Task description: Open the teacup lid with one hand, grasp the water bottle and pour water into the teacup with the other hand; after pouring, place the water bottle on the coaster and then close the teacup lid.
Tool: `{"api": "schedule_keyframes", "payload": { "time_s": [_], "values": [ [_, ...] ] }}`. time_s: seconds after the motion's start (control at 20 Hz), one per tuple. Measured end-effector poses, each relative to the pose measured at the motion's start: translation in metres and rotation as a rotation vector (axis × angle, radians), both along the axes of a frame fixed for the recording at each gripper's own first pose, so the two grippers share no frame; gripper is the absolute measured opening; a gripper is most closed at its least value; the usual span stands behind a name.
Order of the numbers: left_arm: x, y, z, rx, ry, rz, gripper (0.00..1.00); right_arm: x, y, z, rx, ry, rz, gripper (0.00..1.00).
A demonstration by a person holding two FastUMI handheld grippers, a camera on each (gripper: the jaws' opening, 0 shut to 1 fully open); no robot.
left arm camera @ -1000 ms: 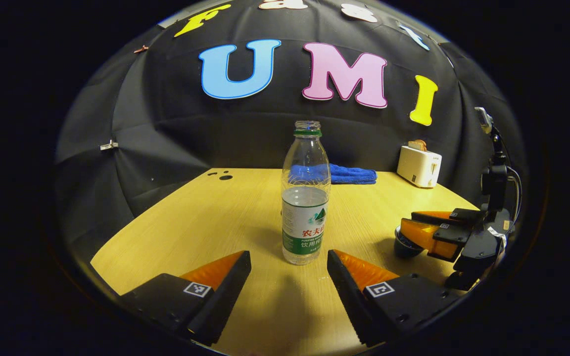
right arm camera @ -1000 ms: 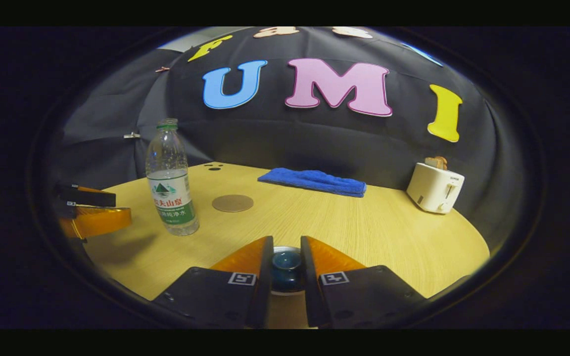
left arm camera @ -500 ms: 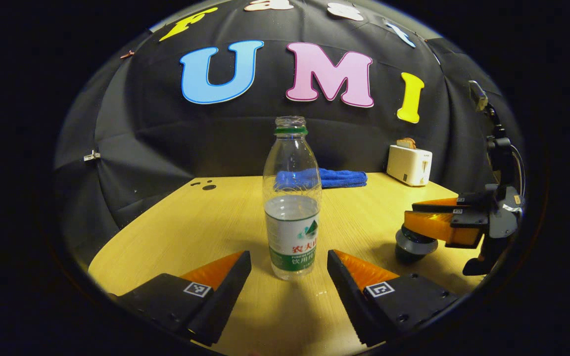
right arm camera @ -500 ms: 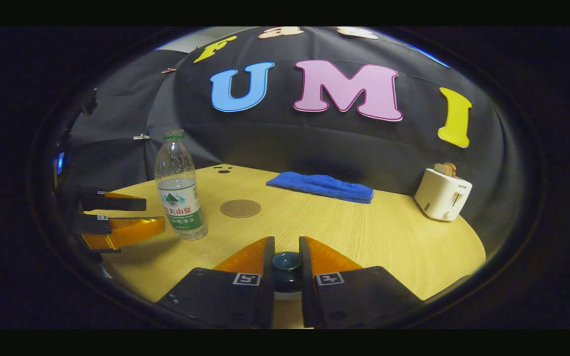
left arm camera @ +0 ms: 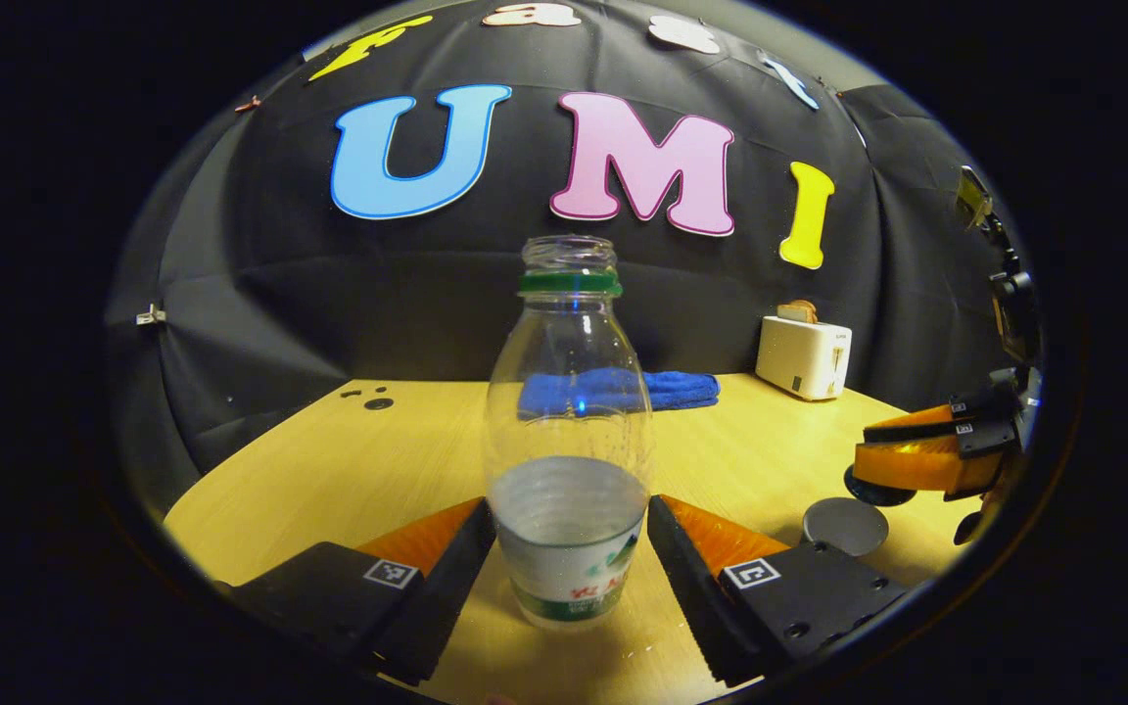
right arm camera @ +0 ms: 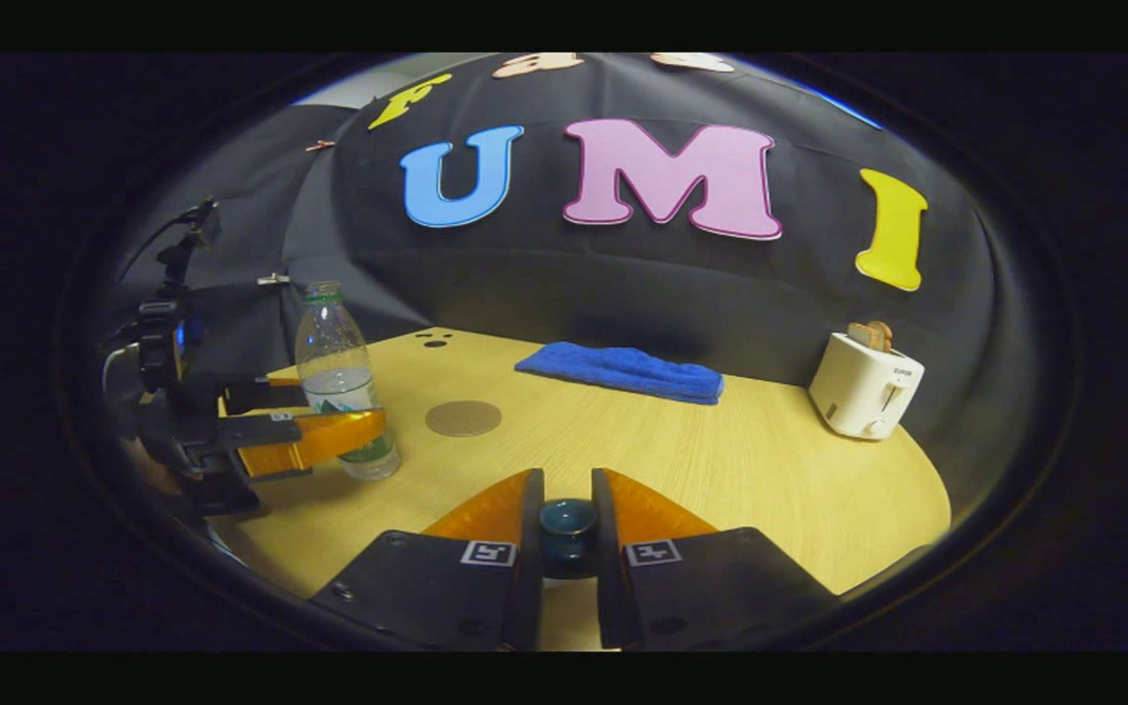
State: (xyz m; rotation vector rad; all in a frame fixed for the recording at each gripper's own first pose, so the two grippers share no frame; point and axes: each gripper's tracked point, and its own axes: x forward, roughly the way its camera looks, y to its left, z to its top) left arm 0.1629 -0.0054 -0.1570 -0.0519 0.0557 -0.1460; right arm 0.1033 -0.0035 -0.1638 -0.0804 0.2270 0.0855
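Note:
A clear, uncapped water bottle (left arm camera: pixel 569 441) with a green neck ring, about half full, stands on the wooden table (left arm camera: pixel 388 470). My left gripper (left arm camera: pixel 569 507) is open, a finger on each side of the bottle's lower body. The right gripper view shows that bottle (right arm camera: pixel 329 338) with the left gripper (right arm camera: pixel 349 403) around it. My right gripper (right arm camera: pixel 567 480) is shut on the dark knob of the teacup lid (right arm camera: pixel 567 524). In the left gripper view the right gripper (left arm camera: pixel 868 455) holds the lid above the uncovered teacup (left arm camera: pixel 845 526), which is partly hidden behind my finger. The round brown coaster (right arm camera: pixel 463 418) lies beyond the bottle.
A folded blue towel (right arm camera: pixel 623 370) lies at the back of the table near the wall. A white toaster (right arm camera: pixel 866 397) holding bread stands at the back right. Small dark holes (right arm camera: pixel 432 339) mark the far left of the tabletop.
My left gripper moved forward until the bottle stood between its fingers. My right gripper raised the lid off the teacup, leaving the cup's top showing.

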Motion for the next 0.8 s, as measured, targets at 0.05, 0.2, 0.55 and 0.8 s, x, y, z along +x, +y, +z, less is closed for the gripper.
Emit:
{"api": "schedule_keyframes", "payload": {
  "time_s": [0.05, 0.2, 0.55, 0.8],
  "values": [
    [0.006, -0.001, 0.001, 0.005, -0.009, -0.002, 0.97, -0.002, -0.002, -0.002, 0.006, 0.005, -0.003, 0.31],
    [0.021, -0.002, 0.005, 0.021, -0.034, 0.000, 0.94, -0.008, -0.004, -0.007, 0.035, 0.021, -0.019, 0.28],
    [0.023, -0.008, 0.005, 0.121, 0.004, -0.013, 0.76, -0.018, -0.020, -0.009, 0.051, 0.021, -0.056, 0.25],
    [0.020, -0.007, 0.026, 0.453, -0.028, 0.006, 0.75, -0.026, -0.046, -0.008, 0.078, 0.004, -0.113, 0.26]
  ]
}}
